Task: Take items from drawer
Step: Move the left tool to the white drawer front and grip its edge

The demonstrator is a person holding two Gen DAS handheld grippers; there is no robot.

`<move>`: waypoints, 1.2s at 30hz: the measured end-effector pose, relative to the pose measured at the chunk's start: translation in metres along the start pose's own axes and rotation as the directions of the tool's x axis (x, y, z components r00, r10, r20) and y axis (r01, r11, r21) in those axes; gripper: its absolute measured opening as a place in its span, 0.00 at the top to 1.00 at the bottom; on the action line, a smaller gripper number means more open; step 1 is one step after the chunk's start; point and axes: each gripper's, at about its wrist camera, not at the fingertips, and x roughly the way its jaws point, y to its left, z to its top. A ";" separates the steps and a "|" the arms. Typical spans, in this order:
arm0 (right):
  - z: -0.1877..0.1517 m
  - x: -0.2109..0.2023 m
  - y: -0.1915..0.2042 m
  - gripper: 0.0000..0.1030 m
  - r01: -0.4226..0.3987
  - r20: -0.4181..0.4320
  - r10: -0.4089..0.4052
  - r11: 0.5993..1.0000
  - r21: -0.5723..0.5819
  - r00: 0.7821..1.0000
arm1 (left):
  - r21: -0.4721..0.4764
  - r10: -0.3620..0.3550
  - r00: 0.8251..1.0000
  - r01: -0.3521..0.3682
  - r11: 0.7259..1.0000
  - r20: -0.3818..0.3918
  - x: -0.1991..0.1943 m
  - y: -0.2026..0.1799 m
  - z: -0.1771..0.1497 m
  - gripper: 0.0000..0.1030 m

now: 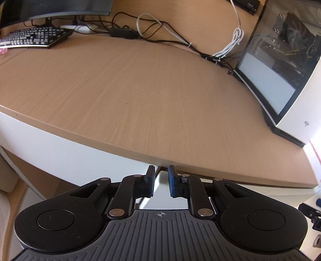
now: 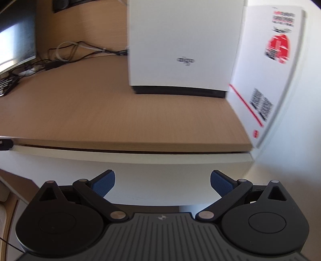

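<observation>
The white drawer front (image 2: pixel 140 170) runs under the wooden desk top (image 2: pixel 100 112), with a thin dark gap above it. No drawer contents show. My right gripper (image 2: pixel 162 180) is open wide in front of the panel's middle, with nothing between its blue pads. My left gripper (image 1: pixel 161 180) is at the desk edge. Its jaws are nearly together on a white panel edge (image 1: pixel 162 190), which looks like the drawer front's left end. The right wrist view shows a black finger (image 2: pixel 5 143) at that end.
On the desk (image 1: pixel 140 90) are a keyboard (image 1: pixel 34 37), a monitor (image 1: pixel 50 8) and tangled cables (image 1: pixel 160 30) at the back. A white computer case (image 2: pixel 180 50) stands at the right, next to a white box with red print (image 2: pixel 270 70).
</observation>
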 end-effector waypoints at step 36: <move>0.019 0.052 0.039 0.00 -0.035 0.007 0.035 0.999 0.038 0.999 | 0.026 -0.076 0.997 0.076 0.997 -0.021 0.004 -0.011 -0.008 0.53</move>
